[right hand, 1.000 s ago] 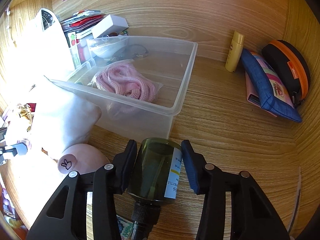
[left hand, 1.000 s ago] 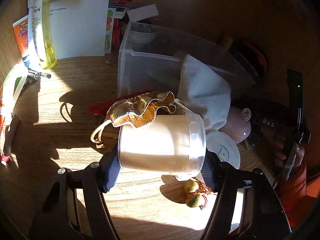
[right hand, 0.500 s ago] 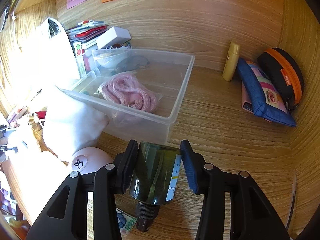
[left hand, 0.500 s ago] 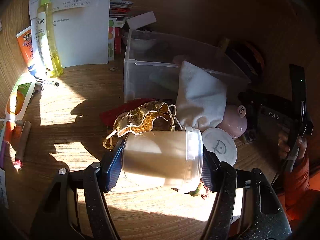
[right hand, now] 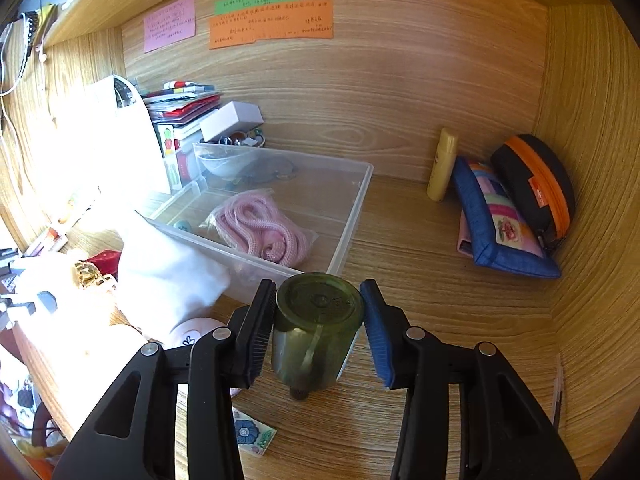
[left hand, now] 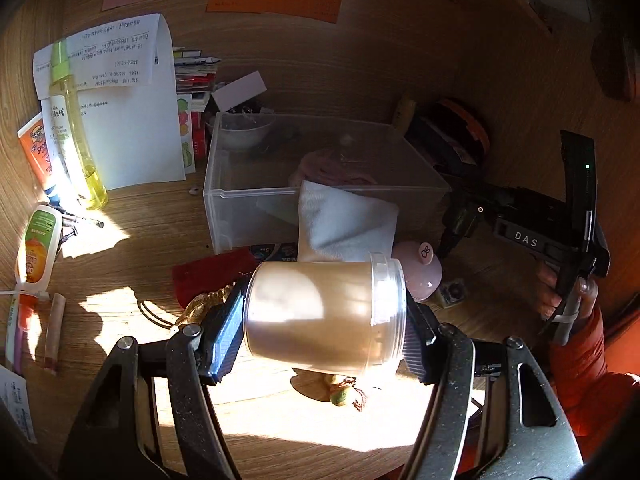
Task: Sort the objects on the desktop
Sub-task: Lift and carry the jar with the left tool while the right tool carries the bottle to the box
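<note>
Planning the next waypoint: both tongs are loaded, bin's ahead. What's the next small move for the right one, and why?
Probably carry the green bottle forward over the near rim of the clear bin before releasing. The right tongs are shut on it, clear of the desk, and bare floor shows beside the pink rope. The left tongs grip the jar.

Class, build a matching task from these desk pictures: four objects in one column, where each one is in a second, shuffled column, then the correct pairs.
Objects
1. beige plastic jar
2. dark green bottle
3. pink coiled rope
4. orange-trimmed black case

Places
A. inside the clear plastic bin
B. gripped by the right hand-held gripper
C. beside the blue pouch in the corner
D. gripped by the left hand-held gripper

Pairs: 1-D, 2-B, 3-A, 4-C
</note>
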Available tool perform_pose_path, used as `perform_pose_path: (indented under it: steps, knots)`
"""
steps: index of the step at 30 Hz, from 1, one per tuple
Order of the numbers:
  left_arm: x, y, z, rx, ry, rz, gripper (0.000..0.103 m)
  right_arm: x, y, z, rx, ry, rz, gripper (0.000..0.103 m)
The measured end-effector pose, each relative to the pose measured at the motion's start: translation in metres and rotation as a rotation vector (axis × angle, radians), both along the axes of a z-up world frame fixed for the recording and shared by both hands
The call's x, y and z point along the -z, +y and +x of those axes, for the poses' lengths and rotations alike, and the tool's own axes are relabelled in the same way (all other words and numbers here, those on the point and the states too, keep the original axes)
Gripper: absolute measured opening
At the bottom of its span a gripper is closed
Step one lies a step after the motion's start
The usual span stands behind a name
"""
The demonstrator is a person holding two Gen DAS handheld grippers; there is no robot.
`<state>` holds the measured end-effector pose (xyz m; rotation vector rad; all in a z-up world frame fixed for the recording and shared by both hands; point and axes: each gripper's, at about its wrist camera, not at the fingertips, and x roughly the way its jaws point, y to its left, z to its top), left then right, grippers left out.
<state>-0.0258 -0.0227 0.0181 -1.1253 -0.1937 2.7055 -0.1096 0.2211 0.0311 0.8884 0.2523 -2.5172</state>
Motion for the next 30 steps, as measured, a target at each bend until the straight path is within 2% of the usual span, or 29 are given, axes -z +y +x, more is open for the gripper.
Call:
perform_pose_path:
  steps: [8, 18, 23, 30]
  knots:
    - [-0.03, -0.013, -0.022, -0.044, 0.096, -0.01, 0.066, -0.024, 0.004, 0.007, -0.018, 0.043, -0.043, 0.039]
    - [-0.047, -0.034, -0.066, -0.099, 0.117, -0.005, 0.066, -0.056, -0.019, -0.002, -0.016, 0.148, -0.048, 0.039]
    - [-0.049, -0.034, -0.087, -0.105, 0.121, -0.018, 0.066, -0.056, -0.036, -0.014, -0.026, 0.158, -0.039, 0.039]
    - [-0.04, -0.031, -0.115, -0.119, 0.111, -0.044, 0.066, -0.044, -0.048, -0.035, -0.031, 0.123, -0.03, 0.039]
